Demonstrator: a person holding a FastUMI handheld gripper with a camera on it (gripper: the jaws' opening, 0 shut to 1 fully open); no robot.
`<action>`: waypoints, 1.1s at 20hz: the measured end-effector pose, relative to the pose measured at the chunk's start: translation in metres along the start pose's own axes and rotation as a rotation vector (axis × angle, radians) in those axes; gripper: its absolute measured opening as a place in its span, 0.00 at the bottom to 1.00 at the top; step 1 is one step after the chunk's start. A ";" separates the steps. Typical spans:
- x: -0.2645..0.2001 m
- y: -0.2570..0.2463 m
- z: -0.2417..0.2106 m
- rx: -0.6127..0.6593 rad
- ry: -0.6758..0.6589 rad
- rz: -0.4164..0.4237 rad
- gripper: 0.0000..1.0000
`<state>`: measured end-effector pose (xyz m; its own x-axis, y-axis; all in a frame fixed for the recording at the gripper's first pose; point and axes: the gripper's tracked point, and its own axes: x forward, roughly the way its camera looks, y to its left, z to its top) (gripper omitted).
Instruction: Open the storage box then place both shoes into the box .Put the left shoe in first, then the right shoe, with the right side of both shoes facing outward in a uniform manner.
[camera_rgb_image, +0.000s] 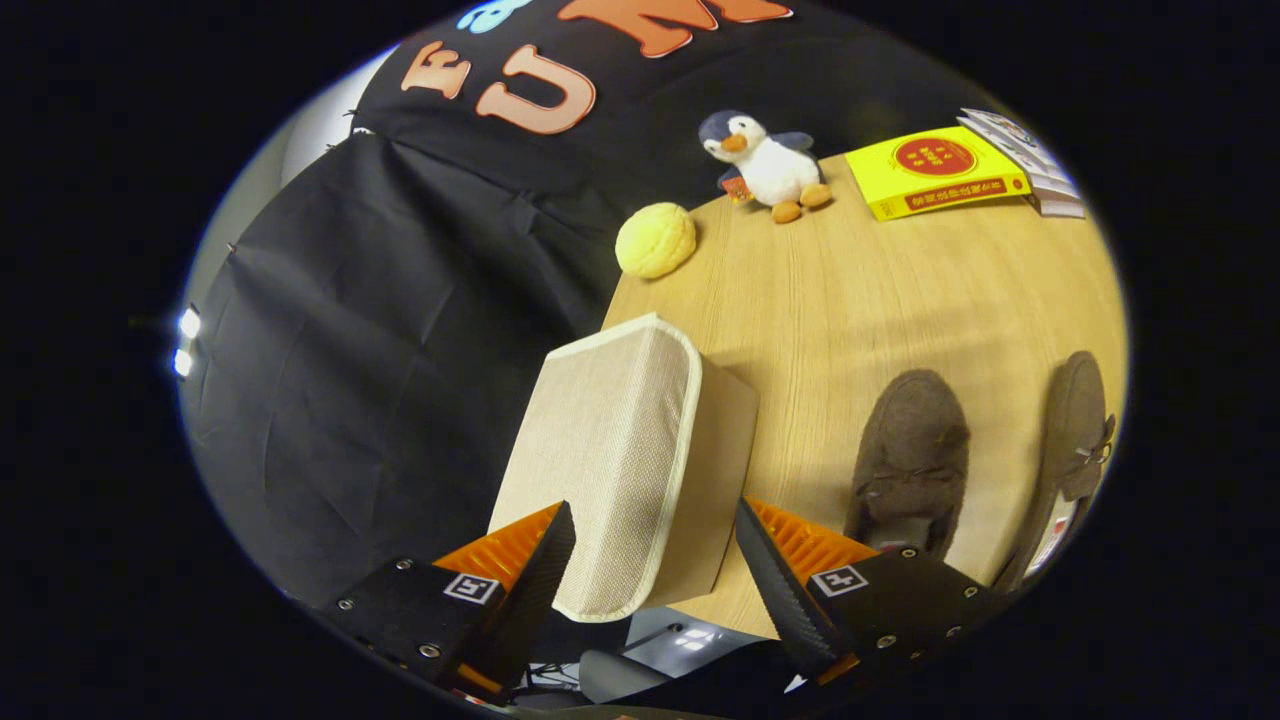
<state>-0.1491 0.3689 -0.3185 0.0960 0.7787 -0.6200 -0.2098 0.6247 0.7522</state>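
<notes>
Beige woven storage box (610, 450), brown shoes (915, 450), yellow book (935, 175).

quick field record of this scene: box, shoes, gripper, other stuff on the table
box: beige fabric box at the table edge, lid closed
shoes: two brown shoes side by side on the table, outside the box
gripper: gripper open, fingers either side of the box's near end, not pressing
other: penguin, yellow ball, yellow book

Warm overhead light on the table (900, 290), soft shadows, strong fisheye bending, sharp focus.
</notes>
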 end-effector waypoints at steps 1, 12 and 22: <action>0.005 0.000 -0.006 0.025 0.028 0.014 0.97; 0.039 0.010 -0.021 0.137 0.093 0.112 0.96; 0.010 0.052 0.000 0.151 0.036 0.227 0.80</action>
<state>-0.1586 0.4092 -0.2856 0.0278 0.8990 -0.4371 -0.0741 0.4379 0.8960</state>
